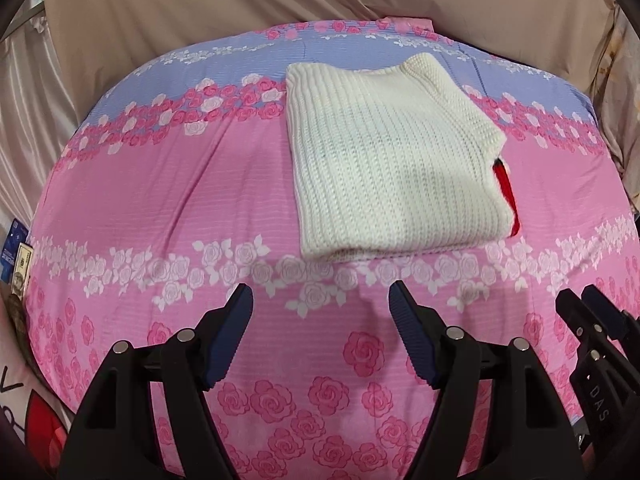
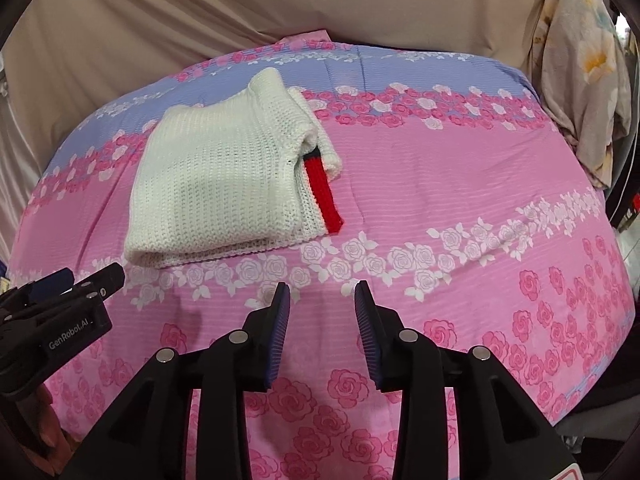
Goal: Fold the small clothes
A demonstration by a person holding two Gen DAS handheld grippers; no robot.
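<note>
A cream knitted sweater (image 1: 384, 160) lies folded into a neat rectangle on the pink rose-print bedsheet (image 1: 180, 200); a red and dark striped edge peeks out along its right side. In the right wrist view the same sweater (image 2: 216, 184) sits to the upper left, with the red stripe (image 2: 320, 188) plain to see. My left gripper (image 1: 320, 300) hovers open just short of the sweater's near edge, nothing between its blue pads. My right gripper (image 2: 322, 292) is open too, narrower, empty, over bare sheet below and right of the sweater.
Beige curtains (image 1: 200, 8) hang behind the bed. A pale flowered cloth (image 2: 580, 80) hangs at the far right. Boxes and printed items (image 1: 18, 256) sit by the bed's left edge. The sheet runs wide and bare to the sweater's right.
</note>
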